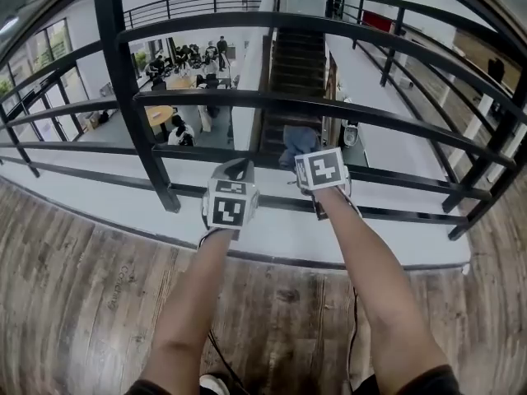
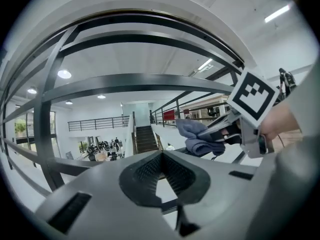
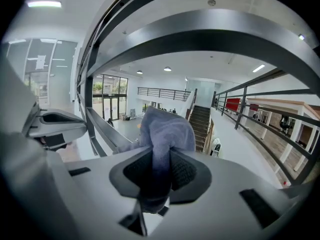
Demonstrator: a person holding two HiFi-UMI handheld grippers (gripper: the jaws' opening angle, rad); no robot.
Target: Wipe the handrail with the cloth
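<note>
With the blue-grey fabric cloth [image 3: 166,128] clamped bunched-forward for contact, right gripper [image 3: 159,170] faces the black metal handrail [image 1: 214,99]; left gripper [image 2: 161,170] is closed and empty alongside.

Head view first: the cloth [image 1: 298,141] barely peeks out past the handrail [image 1: 247,99], and most of it is tucked behind the marker cube [image 1: 320,169] of the right gripper [image 3: 161,170]. The jaws of both grippers are hidden under their cubes there. The handrail's bars run off both side edges. In the right gripper view, the cloth's tail vanishes down between the jaws. Far below the handrail, the people [image 1: 179,132] are too small to make out.
</note>
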